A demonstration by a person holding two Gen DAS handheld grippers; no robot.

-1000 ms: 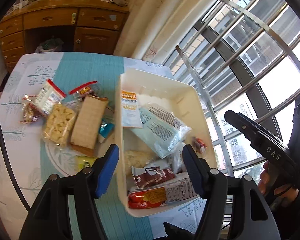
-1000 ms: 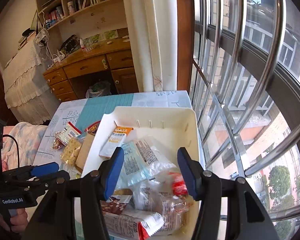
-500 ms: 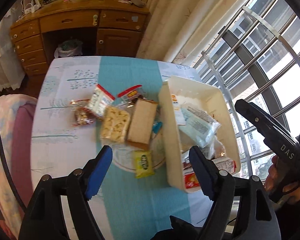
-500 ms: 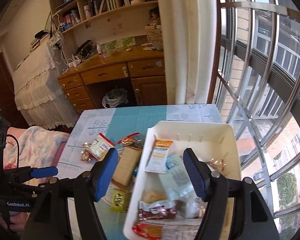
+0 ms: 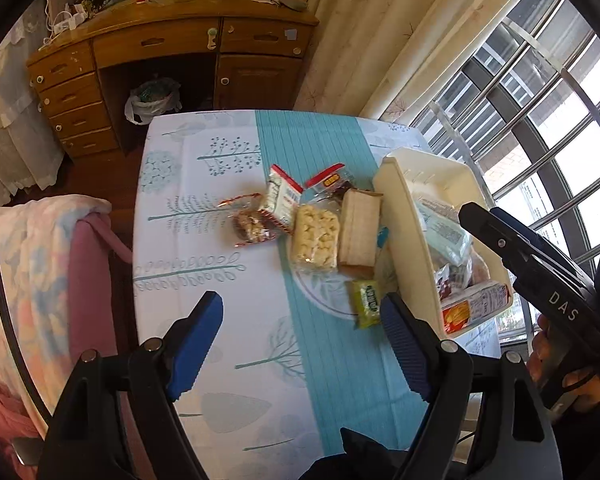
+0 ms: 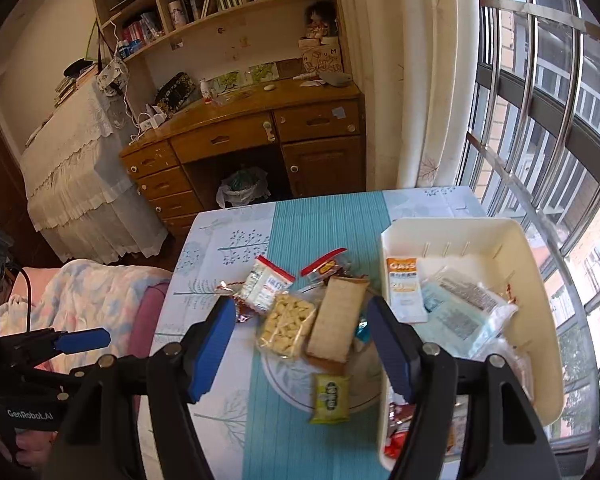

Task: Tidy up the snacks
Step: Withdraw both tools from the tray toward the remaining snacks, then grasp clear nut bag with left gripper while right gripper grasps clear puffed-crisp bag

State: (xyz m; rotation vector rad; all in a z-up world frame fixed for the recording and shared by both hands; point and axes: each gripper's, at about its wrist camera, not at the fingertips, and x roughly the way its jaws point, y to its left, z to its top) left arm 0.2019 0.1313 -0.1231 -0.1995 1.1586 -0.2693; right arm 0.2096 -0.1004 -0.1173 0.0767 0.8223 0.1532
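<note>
Both pulled back from the white bin [image 6: 538, 320]; it now sits right of frame. Left hand-held gripper [image 5: 300, 346] and right hand-held gripper [image 6: 302, 346] released, empty. Loose snacks [image 6: 288, 320] mid-table [image 6: 228, 248] come next.

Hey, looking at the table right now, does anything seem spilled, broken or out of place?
Nothing spilled or damaged. Several snack packets, including a green packet and a brown cracker pack, lie loose on the tablecloth beside the white bin instead of inside it.
</note>
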